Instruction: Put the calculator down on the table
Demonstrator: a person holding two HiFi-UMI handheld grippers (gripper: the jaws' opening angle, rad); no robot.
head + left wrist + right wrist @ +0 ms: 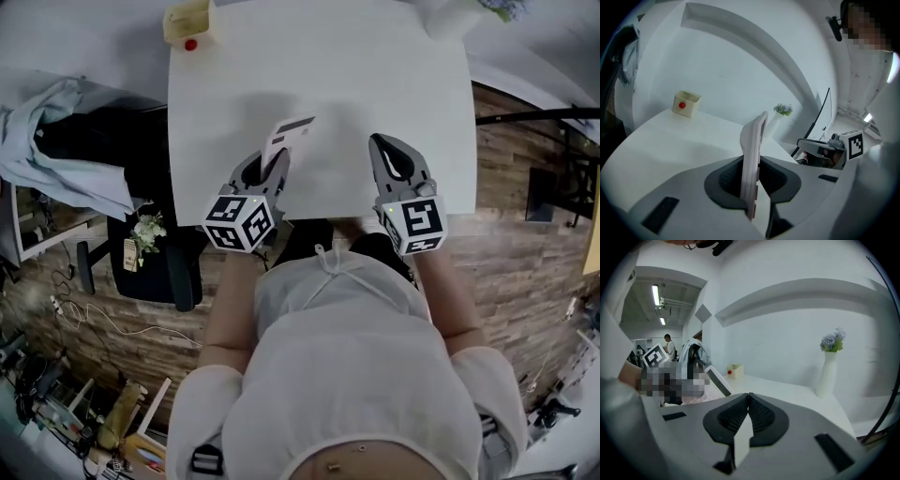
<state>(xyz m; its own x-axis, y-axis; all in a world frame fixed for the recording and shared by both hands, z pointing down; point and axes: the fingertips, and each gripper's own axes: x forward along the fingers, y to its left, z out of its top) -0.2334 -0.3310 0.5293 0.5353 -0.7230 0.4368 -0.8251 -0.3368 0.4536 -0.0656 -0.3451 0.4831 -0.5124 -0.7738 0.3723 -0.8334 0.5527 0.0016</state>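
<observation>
Left tongs [752, 174]: clamped on calculator [753, 140], held on edge.
Right tongs [748, 401]: clenched, nothing gripped.
Calculator location: over counter [375, 75].

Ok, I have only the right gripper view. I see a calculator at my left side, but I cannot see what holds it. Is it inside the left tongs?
Observer: Yes. In the left gripper view the left tongs are shut on the calculator, which stands edge-on between the two pads.
Operator: Is it over the table?
Observer: In the head view it reaches over the white table near the front edge, with the display end pointing away from the tongs.
Operator: Is there room ahead of it?
Observer: The head view shows only bare tabletop between the calculator and the yellow box in the far left corner.
</observation>
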